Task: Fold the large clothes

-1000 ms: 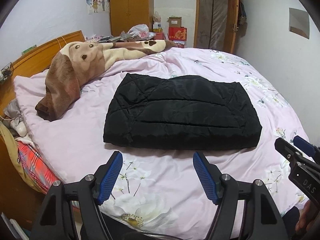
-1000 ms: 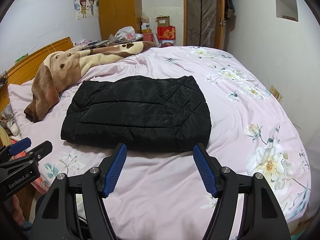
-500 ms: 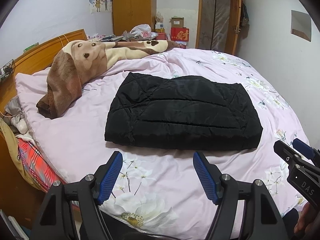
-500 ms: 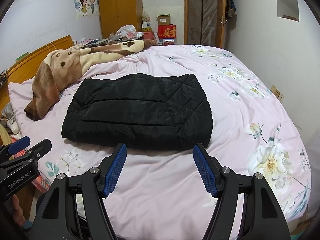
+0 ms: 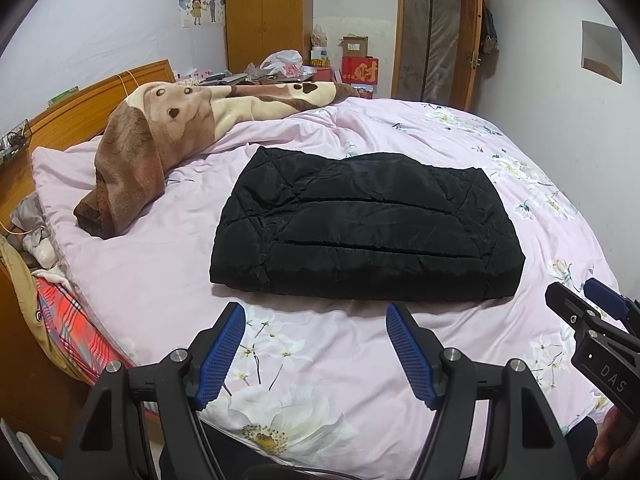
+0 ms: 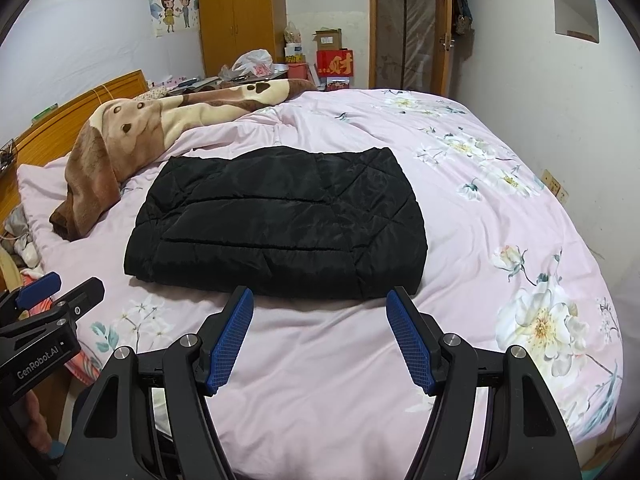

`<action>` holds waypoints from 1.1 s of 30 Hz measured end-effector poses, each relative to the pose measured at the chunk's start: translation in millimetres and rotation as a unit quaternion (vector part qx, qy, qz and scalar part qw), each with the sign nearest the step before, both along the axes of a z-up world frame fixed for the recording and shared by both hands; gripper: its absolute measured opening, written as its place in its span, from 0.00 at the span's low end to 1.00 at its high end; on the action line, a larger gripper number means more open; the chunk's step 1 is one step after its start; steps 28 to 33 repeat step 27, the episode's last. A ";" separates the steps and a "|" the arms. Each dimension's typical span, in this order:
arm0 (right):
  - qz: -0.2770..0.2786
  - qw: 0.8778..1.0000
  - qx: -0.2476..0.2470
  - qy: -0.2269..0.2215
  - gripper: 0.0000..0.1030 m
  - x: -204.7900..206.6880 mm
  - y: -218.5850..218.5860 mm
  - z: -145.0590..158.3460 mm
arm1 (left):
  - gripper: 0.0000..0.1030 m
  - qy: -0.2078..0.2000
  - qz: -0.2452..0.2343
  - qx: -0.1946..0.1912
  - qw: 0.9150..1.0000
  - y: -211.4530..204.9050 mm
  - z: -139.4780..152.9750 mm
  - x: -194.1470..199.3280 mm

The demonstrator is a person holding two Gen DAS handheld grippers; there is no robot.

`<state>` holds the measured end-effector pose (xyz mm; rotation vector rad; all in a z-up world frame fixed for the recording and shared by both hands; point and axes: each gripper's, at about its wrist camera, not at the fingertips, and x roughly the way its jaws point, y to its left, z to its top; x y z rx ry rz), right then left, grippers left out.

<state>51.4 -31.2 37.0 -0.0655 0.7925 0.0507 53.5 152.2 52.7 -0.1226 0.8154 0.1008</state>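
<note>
Lying folded on the middle of the bed [image 5: 160, 280], the black jacket [image 5: 368, 236] sits at twelve o'clock from both tools. The left tool [image 5: 316, 340] and the right tool [image 6: 320, 328] gape wide, holding nothing, short of its near edge.

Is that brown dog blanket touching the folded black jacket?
Apart. In the left wrist view, bare pink bedspread lies between the dog blanket and the jacket.

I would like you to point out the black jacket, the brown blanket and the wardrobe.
black jacket [image 5: 360, 232]: left wrist view, middle of its folded top.
brown blanket [image 5: 136, 160]: left wrist view, the dark brown part.
wardrobe [image 6: 240, 16]: right wrist view, its doors.
</note>
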 end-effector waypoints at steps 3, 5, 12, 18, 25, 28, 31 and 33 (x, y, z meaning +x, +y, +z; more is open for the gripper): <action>0.000 1.000 0.000 0.000 0.67 0.4 -0.2 -0.2 | 0.71 0.000 0.001 -0.001 1.000 -0.8 0.1 -0.3; 0.000 1.000 0.000 0.001 0.67 -0.7 0.0 -0.5 | 0.71 0.000 0.001 -0.001 1.000 -0.8 0.1 -0.2; 0.001 1.000 0.000 0.001 0.67 -0.1 -0.4 -0.6 | 0.71 0.001 0.001 -0.001 1.000 -1.2 0.3 -0.4; 0.000 1.000 0.001 0.001 0.67 -0.2 -1.0 -0.5 | 0.71 0.002 0.002 0.000 1.000 -1.5 0.6 -0.5; -0.001 1.000 0.001 0.003 0.67 -1.9 -1.0 -2.4 | 0.71 -0.001 -0.006 -0.003 1.000 -1.6 1.4 -0.8; 0.000 1.000 0.001 0.003 0.67 -0.9 -2.1 -2.2 | 0.71 -0.001 -0.008 -0.001 1.000 -3.9 1.2 -1.0; 0.000 1.000 0.001 0.003 0.67 -0.9 -2.1 -2.2 | 0.71 -0.001 -0.008 -0.001 1.000 -3.9 1.2 -1.0; 0.000 1.000 0.001 0.003 0.67 -0.9 -2.1 -2.2 | 0.71 -0.001 -0.008 -0.001 1.000 -3.9 1.2 -1.0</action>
